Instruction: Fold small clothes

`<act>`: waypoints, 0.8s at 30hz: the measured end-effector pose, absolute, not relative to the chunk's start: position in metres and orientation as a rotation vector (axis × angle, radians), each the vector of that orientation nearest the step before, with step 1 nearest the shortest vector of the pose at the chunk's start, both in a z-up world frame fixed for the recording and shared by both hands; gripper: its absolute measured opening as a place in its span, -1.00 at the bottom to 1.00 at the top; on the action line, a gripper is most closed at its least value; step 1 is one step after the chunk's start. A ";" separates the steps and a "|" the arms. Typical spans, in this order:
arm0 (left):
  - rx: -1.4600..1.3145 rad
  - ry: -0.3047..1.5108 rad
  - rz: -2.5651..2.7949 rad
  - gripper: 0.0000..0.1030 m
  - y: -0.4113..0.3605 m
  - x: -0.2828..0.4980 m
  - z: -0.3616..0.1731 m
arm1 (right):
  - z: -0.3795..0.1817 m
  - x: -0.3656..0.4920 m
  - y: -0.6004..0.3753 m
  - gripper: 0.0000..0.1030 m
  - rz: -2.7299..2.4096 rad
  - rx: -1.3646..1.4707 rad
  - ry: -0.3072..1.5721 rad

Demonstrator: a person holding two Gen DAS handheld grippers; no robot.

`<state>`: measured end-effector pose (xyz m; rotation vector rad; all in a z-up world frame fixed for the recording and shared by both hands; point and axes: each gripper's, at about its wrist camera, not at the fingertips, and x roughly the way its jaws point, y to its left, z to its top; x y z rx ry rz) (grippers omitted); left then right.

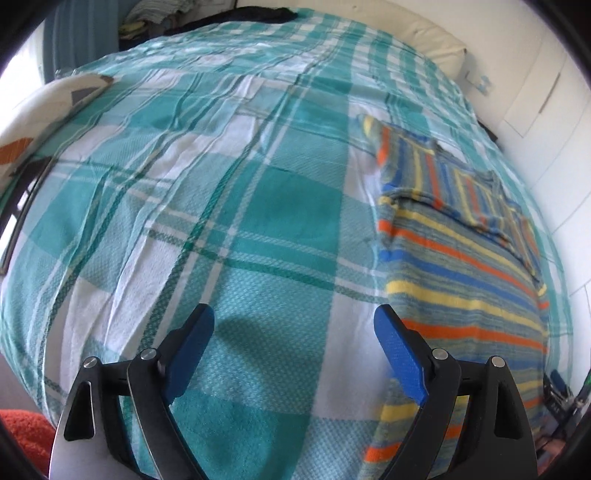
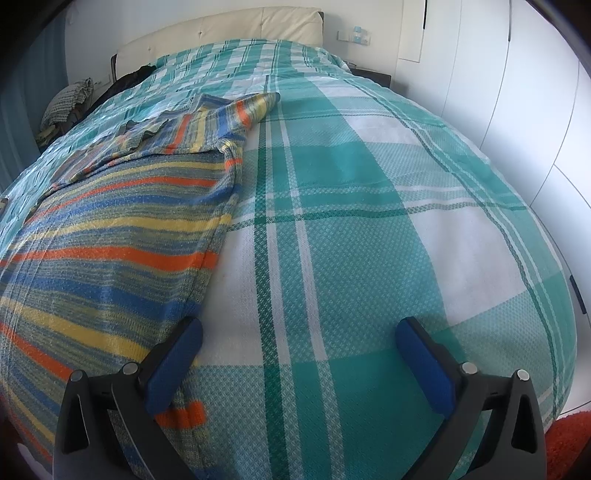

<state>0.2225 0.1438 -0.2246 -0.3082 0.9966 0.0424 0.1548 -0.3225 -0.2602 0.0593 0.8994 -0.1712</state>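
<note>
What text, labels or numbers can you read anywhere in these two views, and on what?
None readable.
Striped sweater: stripes only, no tag or print showing.
Plaid bedspread: woven pattern, no lettering.
Wall plate by the headboard: small blue marks, too small and blurred to read.
Left tool and right tool: no markings visible.

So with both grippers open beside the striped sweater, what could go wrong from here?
1. The striped sweater lies flat on the checked bedspread, so the right gripper could pinch both layers together.
2. One sleeve is already folded over the chest and looks loose; lifting the hem may shake it out.
3. The left gripper sits beside the sweater's other edge, so uneven grabs could skew the fold.
</note>
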 end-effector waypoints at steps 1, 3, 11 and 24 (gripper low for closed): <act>-0.324 1.000 0.052 0.74 0.146 0.223 -0.227 | -0.260 0.155 -0.323 1.00 -0.171 0.059 0.899; -0.336 0.995 0.052 0.74 0.147 0.222 -0.227 | -0.260 0.155 -0.322 1.00 -0.171 0.058 0.900; -0.279 1.016 0.058 0.82 0.142 0.224 -0.234 | -0.261 0.157 -0.320 1.00 -0.173 0.041 0.906; -0.114 1.054 0.082 0.99 0.124 0.228 -0.247 | -0.262 0.159 -0.318 1.00 -0.181 0.017 0.908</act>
